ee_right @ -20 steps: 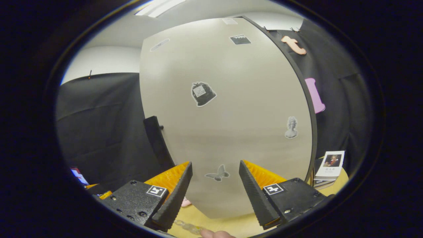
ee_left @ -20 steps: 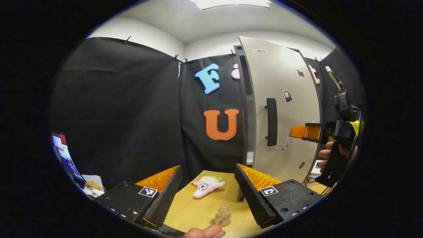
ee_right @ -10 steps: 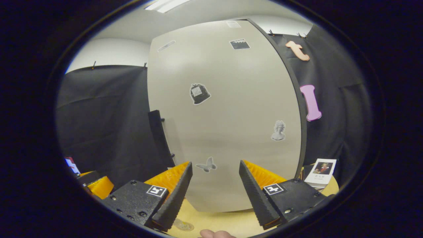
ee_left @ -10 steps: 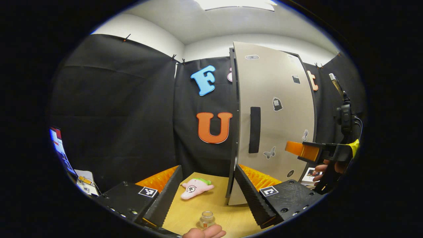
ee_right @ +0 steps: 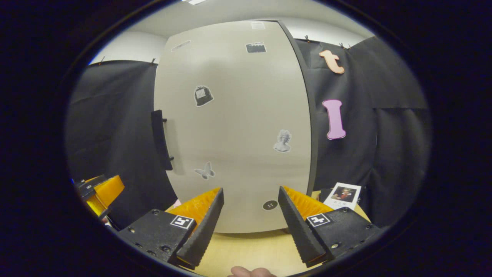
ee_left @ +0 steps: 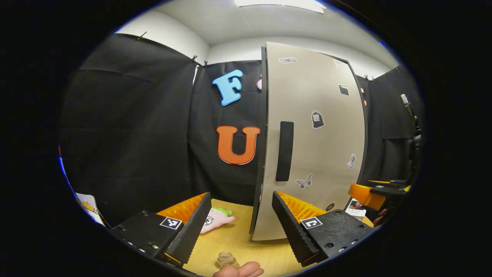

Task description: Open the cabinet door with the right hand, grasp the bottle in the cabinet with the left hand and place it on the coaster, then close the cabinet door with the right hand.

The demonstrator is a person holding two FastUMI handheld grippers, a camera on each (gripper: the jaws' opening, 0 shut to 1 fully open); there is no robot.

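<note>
In the left gripper view, the left gripper (ee_left: 238,223) is held wide open with nothing between its fingers, above a wooden table (ee_left: 238,242). A small clear bottle (ee_left: 226,259) is seen standing on the table at the bottom edge, just beside a fingertip (ee_left: 240,271); whether a coaster lies under it cannot be told. A pink plush toy (ee_left: 215,219) lies farther back. The cabinet door (ee_left: 311,146), with its dark handle (ee_left: 285,151), is seen flush with the cabinet. In the right gripper view, the right gripper (ee_right: 250,223) is likewise spread apart and empty, facing the door (ee_right: 238,127) without touching it. A small card (ee_right: 343,195) rests beside the cabinet.
</note>
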